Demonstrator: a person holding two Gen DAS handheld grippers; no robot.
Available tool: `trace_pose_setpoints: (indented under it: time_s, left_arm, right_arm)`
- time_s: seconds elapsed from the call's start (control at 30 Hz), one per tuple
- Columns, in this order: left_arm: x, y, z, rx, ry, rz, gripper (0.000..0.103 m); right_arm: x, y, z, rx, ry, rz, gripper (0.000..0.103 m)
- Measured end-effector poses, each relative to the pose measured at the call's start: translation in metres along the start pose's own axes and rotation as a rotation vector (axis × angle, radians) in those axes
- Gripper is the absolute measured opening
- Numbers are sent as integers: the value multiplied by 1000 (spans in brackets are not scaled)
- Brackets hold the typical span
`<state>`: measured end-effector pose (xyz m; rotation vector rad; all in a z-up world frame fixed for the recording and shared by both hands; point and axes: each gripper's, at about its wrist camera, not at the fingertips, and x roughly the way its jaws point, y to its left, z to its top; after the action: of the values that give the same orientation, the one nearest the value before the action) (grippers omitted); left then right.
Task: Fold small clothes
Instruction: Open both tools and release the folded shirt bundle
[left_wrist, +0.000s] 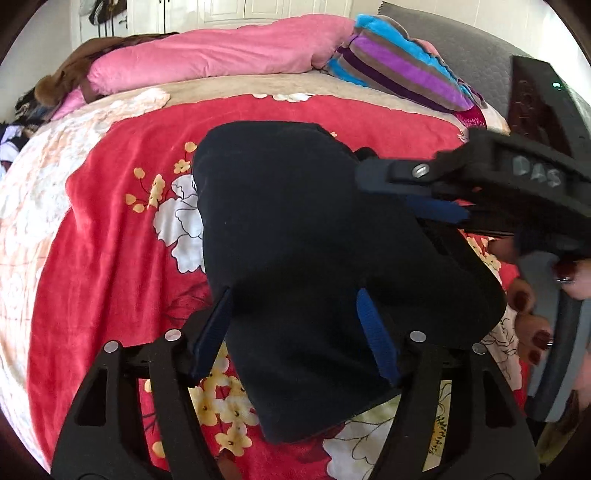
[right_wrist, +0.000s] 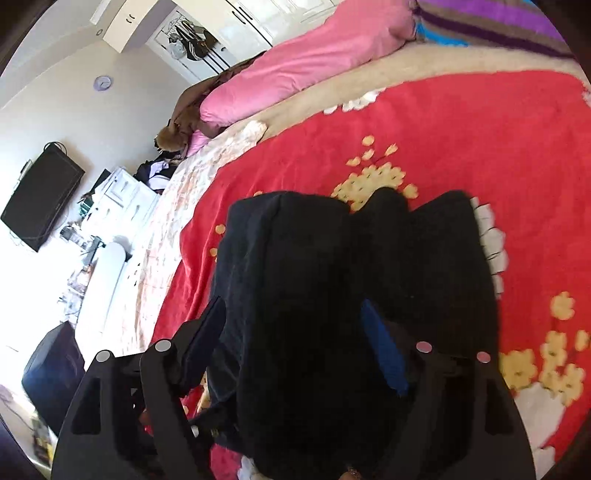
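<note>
A black garment (left_wrist: 288, 206) lies folded in a thick bundle on the red floral blanket (left_wrist: 110, 240). My left gripper (left_wrist: 295, 295) stands open astride its near end, with the blue pads (left_wrist: 375, 332) on either side and cloth lying between them. My right gripper (left_wrist: 384, 192) reaches in from the right over the garment's far right edge. In the right wrist view the same black garment (right_wrist: 424, 258) fills the space between the spread fingers of the right gripper (right_wrist: 291, 306). Its jaws are open, and one blue pad (right_wrist: 384, 350) shows against the cloth.
A pink duvet (left_wrist: 207, 62) and a striped pillow (left_wrist: 406, 70) lie along the far side of the bed. A hand (left_wrist: 532, 314) with dark red nails holds the right gripper's handle. The bed's edge (right_wrist: 155, 236) drops off to the left, with a cluttered desk and a wall screen (right_wrist: 40, 199) beyond.
</note>
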<state>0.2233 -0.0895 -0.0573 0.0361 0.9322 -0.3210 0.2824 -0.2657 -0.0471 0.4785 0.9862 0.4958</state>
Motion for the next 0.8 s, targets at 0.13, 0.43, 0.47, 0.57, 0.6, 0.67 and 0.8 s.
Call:
trace_pose_setpoints:
  time_s: [0.13, 0.43, 0.47, 0.57, 0.6, 0.67, 0.8]
  left_arm:
    - [-1, 1, 2, -14, 1, -18, 60]
    - [-3, 8, 5, -40, 8, -41, 62]
    - [0, 8, 3, -39, 17, -32, 62]
    - [1, 10, 3, -44, 20, -30, 63]
    - [1, 10, 3, -43, 19, -27, 64]
    - [3, 12, 2, -46, 24, -23, 65]
    - [6, 12, 1, -54, 35, -31, 65]
  right_arm:
    - [1, -2, -3, -5, 21, 38, 15]
    - [-1, -13, -7, -113, 33, -163, 33]
    - [-1, -17, -7, -85, 32, -148, 35]
    - [-15, -16, -3, -82, -28, -154, 55]
    - [-18, -14, -2, -93, -45, -164, 63]
    - [-18, -15, -2, -104, -49, -205, 77]
    - [-2, -28, -4, -69, 9, -186, 85]
